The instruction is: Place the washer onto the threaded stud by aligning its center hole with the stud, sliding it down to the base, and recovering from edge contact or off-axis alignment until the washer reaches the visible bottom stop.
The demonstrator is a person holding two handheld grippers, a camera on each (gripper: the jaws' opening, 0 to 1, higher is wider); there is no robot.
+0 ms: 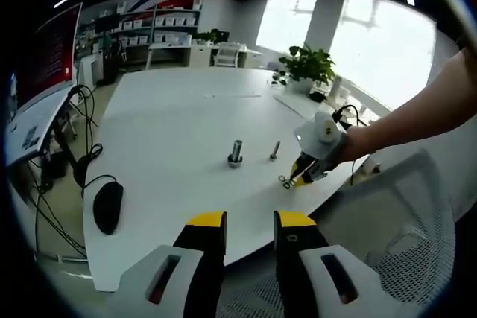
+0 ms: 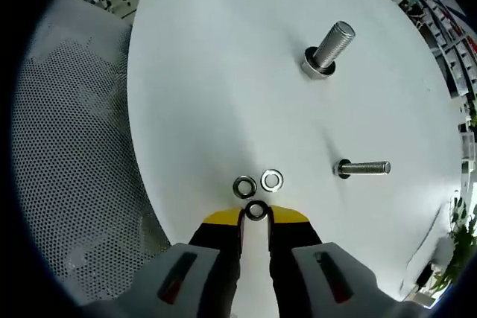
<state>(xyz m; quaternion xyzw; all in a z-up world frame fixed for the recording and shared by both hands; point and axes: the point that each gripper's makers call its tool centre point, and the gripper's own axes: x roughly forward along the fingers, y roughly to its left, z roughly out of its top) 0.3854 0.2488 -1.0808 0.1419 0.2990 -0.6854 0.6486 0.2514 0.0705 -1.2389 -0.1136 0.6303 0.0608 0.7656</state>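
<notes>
Right gripper (image 2: 256, 216) down at the table (image 2: 223, 72), and there's the washer (image 2: 256, 211) sitting right between its yellow tips, jaws drawn in close on either side of it. It looks pinched, though I can't tell whether it is off the surface. Just ahead of the tips lie two more washers (image 2: 258, 182), side by side. Farther ahead and to the right stands the small threaded stud (image 2: 364, 168); well beyond that, the larger stud (image 2: 329, 48) with a ring at its base.

This reads as the pick-up step. Next, I'd say: lift, carry forward-right, centre the hole over the stud's tip.

Left gripper (image 1: 250, 223) hangs back off the table edge, jaws spread, nothing between them. Ahead of it, a bare white tabletop, a mouse (image 1: 108, 205) to its left, a mesh chair (image 1: 406, 236) below, a plant (image 1: 307, 63) and bright windows beyond.
</notes>
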